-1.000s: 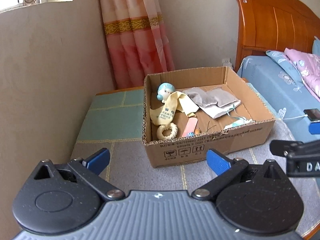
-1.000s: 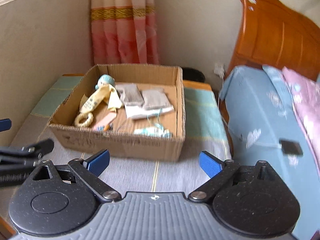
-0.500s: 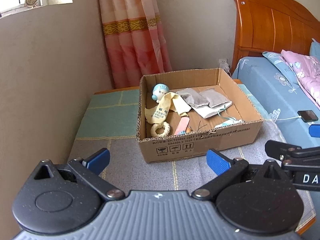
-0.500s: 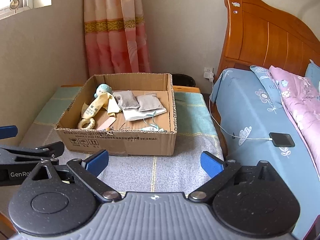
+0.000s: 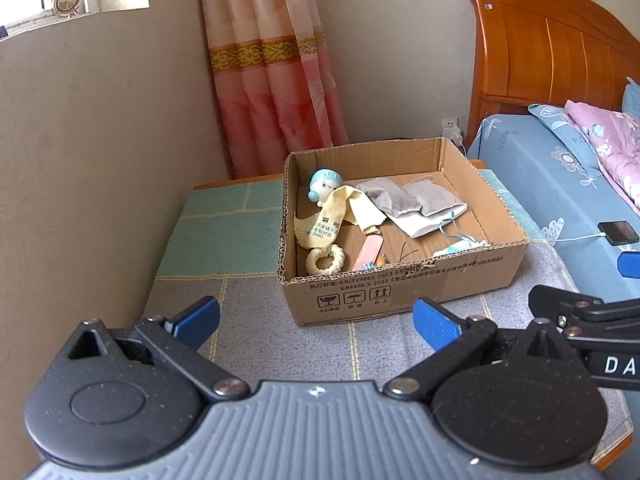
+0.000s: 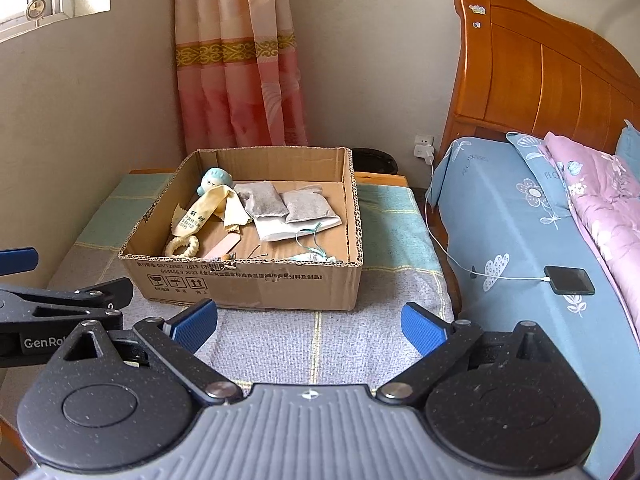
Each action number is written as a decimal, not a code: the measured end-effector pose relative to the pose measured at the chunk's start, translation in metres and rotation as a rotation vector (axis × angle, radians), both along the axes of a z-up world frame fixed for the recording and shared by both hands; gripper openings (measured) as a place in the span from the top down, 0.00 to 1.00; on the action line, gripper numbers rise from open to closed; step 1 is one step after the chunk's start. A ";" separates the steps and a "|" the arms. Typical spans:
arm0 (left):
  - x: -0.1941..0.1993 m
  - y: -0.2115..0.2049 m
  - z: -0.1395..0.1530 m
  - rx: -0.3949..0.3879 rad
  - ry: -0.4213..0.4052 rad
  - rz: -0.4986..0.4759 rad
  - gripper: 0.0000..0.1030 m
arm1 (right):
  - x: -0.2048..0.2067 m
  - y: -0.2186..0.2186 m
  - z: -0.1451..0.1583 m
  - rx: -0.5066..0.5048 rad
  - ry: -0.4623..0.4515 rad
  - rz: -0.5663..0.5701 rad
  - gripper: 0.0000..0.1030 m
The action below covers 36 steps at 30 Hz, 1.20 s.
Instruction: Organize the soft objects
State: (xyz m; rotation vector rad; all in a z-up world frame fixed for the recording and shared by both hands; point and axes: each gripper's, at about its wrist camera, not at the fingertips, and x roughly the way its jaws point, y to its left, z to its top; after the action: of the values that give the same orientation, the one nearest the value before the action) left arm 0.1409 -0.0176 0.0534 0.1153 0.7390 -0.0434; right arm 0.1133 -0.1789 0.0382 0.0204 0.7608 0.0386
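An open cardboard box (image 5: 404, 284) (image 6: 256, 284) stands on a cloth-covered table. Inside lie a blue-headed doll (image 5: 325, 186) (image 6: 216, 181), a yellow cloth (image 5: 332, 222) (image 6: 208, 210), a cream rope ring (image 5: 325, 261) (image 6: 182, 246), two grey pouches (image 5: 412, 200) (image 6: 280, 202), a pink strip (image 5: 368, 252) and a teal-stringed item (image 5: 460, 245). My left gripper (image 5: 316, 318) is open and empty, in front of the box. My right gripper (image 6: 310, 322) is open and empty, also in front of the box.
A bed with blue sheet (image 6: 520, 240) and wooden headboard (image 6: 540, 80) stands to the right. A phone (image 6: 570, 280) on a charging cable lies on it. A wall (image 5: 80, 160) is on the left, a pink curtain (image 5: 272, 80) behind. A dark bin (image 6: 376, 160) sits behind the box.
Both grippers have pulled back and away from the box, which now looks smaller and farther. Both stay open and empty.
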 end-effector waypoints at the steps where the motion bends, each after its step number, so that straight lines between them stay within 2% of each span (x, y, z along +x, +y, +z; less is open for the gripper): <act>1: 0.000 0.000 0.000 -0.002 -0.001 -0.001 0.00 | 0.000 0.000 0.000 0.001 0.001 0.000 0.03; 36: 0.000 0.001 0.005 -0.001 -0.007 0.008 0.00 | -0.001 -0.001 0.002 0.008 -0.005 0.010 0.03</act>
State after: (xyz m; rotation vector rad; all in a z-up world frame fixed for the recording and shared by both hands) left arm 0.1409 -0.0168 0.0584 0.1113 0.7328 -0.0353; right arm 0.1126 -0.1802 0.0403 0.0242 0.7561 0.0516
